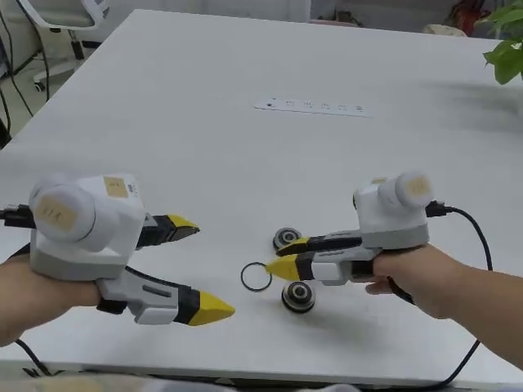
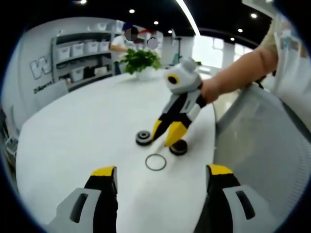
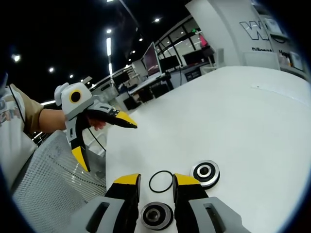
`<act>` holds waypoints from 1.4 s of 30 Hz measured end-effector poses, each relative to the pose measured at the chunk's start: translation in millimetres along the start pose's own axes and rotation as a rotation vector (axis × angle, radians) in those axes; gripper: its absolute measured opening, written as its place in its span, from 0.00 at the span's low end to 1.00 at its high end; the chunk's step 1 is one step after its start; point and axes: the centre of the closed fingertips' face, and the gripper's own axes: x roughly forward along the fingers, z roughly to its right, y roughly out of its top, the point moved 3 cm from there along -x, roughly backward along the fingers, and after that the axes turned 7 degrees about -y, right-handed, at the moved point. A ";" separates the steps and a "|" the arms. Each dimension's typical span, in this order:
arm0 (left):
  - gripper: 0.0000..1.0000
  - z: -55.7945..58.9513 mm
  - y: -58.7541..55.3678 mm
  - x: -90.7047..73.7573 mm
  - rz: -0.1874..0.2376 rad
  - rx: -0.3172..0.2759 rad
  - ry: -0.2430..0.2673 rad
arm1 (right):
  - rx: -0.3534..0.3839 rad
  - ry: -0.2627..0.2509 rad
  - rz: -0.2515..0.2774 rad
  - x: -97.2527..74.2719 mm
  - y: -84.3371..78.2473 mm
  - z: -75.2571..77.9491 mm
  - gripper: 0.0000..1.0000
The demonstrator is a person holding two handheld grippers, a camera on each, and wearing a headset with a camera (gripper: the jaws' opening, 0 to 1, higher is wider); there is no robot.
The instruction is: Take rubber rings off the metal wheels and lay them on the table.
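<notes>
A thin black rubber ring (image 1: 256,277) lies flat on the white table (image 1: 245,147), free of both wheels. One dark-rimmed metal wheel (image 1: 287,238) sits just behind it and another wheel (image 1: 298,296) just to its right. My right gripper (image 1: 284,256) hovers between the two wheels, tips at the ring's right edge, jaws slightly open and holding nothing. In the right gripper view the ring (image 3: 161,181) lies just past the tips, one wheel (image 3: 155,215) lower down and the other (image 3: 204,173) to the right. My left gripper (image 1: 200,267) is wide open left of the ring (image 2: 156,162).
A flat socket strip (image 1: 315,106) is set into the table farther back. A green plant (image 1: 507,49) stands at the far right corner and an office chair (image 1: 65,16) beyond the far left edge. The right gripper's cable (image 1: 482,245) trails off the near edge.
</notes>
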 end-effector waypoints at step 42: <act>0.68 1.3 30.4 41.4 -0.036 0.052 -0.081 | -0.064 -0.046 0.044 -60.0 -13.8 6.5 0.31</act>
